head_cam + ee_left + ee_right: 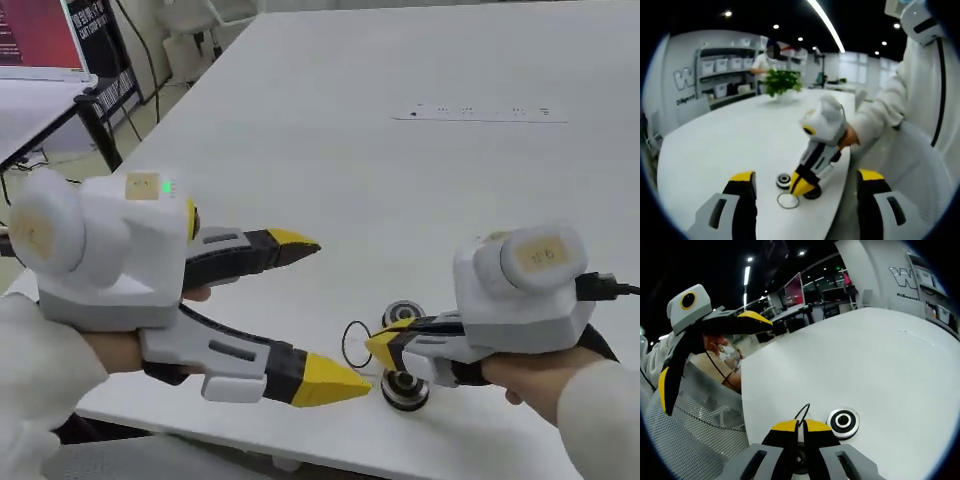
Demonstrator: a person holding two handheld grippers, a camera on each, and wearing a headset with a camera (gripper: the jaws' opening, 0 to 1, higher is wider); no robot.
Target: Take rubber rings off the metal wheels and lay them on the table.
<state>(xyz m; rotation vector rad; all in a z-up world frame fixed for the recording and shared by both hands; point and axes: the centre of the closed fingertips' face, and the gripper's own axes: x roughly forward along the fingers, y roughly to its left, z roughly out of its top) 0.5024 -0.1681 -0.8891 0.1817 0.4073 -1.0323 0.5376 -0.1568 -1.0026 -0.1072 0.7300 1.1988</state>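
Big letter W [899, 275] on wall [865, 270]; other print too small to read.

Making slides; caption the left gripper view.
Right gripper, shut on a rubber ring lying on the table, beside a metal wheel.

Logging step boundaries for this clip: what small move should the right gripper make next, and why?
Probably open the right gripper to release the rubber ring. Its jaws look shut on the thin ring at the tips, and the loop already lies on the table, off the wheel beside it. The left gripper hangs open, apart.
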